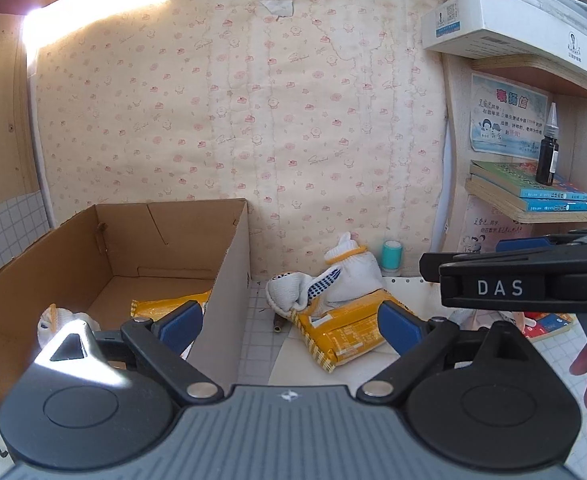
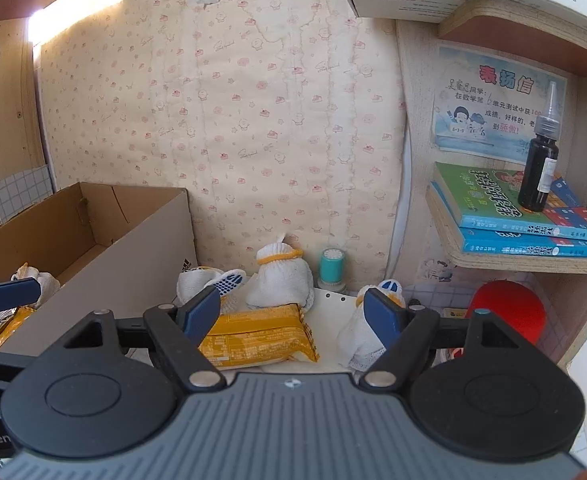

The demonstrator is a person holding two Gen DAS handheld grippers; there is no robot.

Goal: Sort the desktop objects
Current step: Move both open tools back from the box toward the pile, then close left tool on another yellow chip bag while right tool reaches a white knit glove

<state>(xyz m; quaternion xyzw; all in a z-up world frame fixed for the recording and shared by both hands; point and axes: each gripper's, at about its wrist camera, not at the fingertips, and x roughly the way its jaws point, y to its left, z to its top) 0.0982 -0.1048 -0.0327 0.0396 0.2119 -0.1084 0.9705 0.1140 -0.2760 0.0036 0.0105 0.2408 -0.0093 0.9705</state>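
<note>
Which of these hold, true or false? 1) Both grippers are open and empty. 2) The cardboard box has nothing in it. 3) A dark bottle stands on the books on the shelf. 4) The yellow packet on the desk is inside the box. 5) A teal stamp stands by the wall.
1) True: the left gripper and right gripper hold nothing.
2) False: the cardboard box already holds a yellow packet and a white glove.
3) True: the dark bottle stands on the books.
4) False: the yellow packet lies on the desk outside the box.
5) True: the teal stamp.
</note>
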